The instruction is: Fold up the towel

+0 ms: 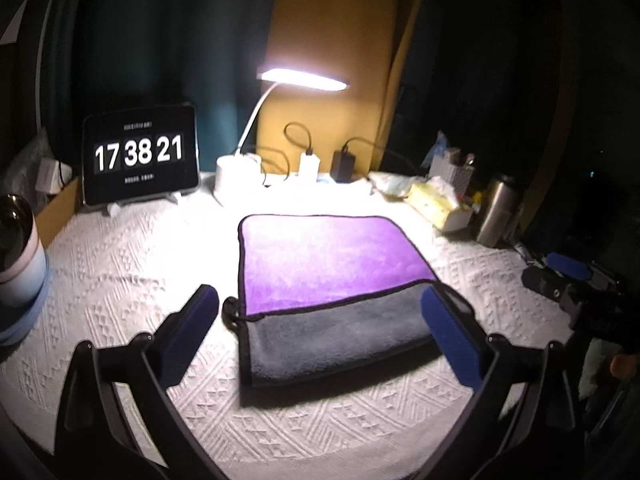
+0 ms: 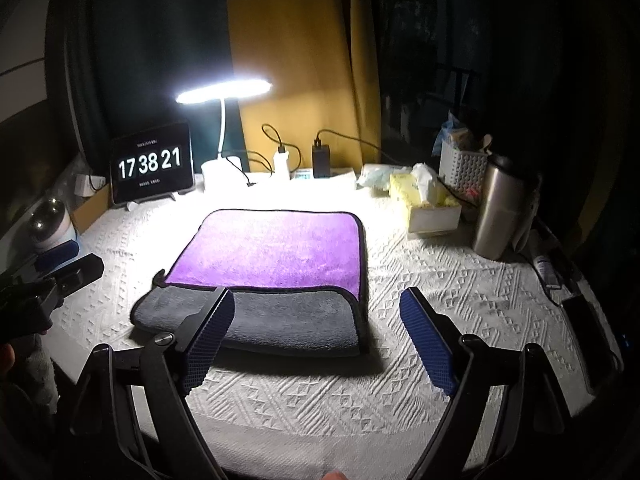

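A towel (image 1: 328, 264) lies flat on the white textured tablecloth, purple on top with its near edge folded over to show the grey underside (image 1: 340, 336). It also shows in the right wrist view (image 2: 272, 256). My left gripper (image 1: 320, 304) is open, its blue-padded fingers astride the towel's near left part, above it. My right gripper (image 2: 318, 308) is open, over the towel's near right corner; its left finger (image 2: 208, 336) overlaps the grey fold. The right gripper shows at the right edge of the left wrist view (image 1: 568, 276), and the left gripper at the left edge of the right wrist view (image 2: 60, 276).
A tablet clock (image 1: 140, 156) stands at the back left. A lit desk lamp (image 1: 300, 76), chargers (image 1: 344, 164), a tissue box (image 2: 428, 204), a white basket (image 2: 464, 168) and a steel flask (image 2: 496, 208) line the back and right. A round device (image 1: 16, 240) sits at the left.
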Demonstrator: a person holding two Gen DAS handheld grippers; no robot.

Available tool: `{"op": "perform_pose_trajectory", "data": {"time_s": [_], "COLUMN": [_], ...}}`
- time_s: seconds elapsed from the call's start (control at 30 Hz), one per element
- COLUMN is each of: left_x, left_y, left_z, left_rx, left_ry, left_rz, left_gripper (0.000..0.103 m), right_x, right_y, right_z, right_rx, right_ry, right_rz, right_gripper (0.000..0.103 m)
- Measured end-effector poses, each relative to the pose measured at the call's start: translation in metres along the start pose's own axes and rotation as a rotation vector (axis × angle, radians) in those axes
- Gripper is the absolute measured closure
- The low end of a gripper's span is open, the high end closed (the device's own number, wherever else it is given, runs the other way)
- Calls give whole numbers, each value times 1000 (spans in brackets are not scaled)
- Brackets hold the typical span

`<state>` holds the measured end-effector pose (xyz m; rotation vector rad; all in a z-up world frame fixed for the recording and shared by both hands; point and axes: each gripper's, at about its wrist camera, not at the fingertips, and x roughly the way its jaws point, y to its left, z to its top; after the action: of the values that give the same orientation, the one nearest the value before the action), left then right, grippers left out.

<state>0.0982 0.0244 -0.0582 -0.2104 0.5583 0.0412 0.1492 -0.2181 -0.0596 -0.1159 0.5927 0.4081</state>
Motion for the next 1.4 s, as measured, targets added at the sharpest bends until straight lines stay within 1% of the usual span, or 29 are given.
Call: {"op": "perform_pose_trajectory", "data": {"time_s": [0.17,0.23,0.47,0.53,0.57,0.63,0.67,0.7,0.83,0.87,0.97,1.03,1.07,1.17,1.23,1.27,1.33,1.37,1.4], "left_x": [25,33,60,68,72,79,82,84,95,97,104,109,111,116,119,120,123,124,125], "left_y": [7,8,18,22,23,25,27,28,35,37,41,42,43,43,38,36,33,33,33], "left_z": [-1,-2,-9,-12,-13,-18,-20,-22,-28,-30,-32,-33,-33,-35,-38,-40,-43,-44,-45], "left_rx": [-25,-30,-60,-80,-88,-101,-109,-115,-132,-136,-148,-155,-156,-156,-117,-104,-88,-89,-90], "left_ry": [49,68,138,167,181,208,220,230,267,276,299,313,320,336,339,343,358,362,362], "left_rz": [18,25,59,67,66,73,80,87,121,130,150,159,164,188,227,234,242,246,249], "left_gripper": [2,9,16,21,22,29,30,31,35,36,41,47,48,52,57,58,64,66,68], "right_x": [24,31,59,67,72,80,83,88,106,110,122,130,134,146,153,156,161,164,167], "right_y": [-10,-13,-23,-26,-28,-31,-32,-33,-40,-41,-47,-52,-54,-60,-63,-65,-65,-65,-65], "right_z": [1,2,3,4,3,2,2,1,-5,-6,-9,-10,-10,-11,-11,-11,-11,-11,-12], "right_rx": [10,11,16,16,14,10,8,7,10,11,19,22,24,30,35,36,30,26,20], "right_ry": [42,54,99,111,120,131,135,142,176,181,202,215,222,247,260,266,276,280,288], "right_rz": [31,45,81,87,95,103,109,113,129,131,136,138,139,137,138,139,143,145,147], "right_gripper": [22,25,34,37,39,40,41,46,53,57,59,64,67,68,68,68,68,69,76]}}
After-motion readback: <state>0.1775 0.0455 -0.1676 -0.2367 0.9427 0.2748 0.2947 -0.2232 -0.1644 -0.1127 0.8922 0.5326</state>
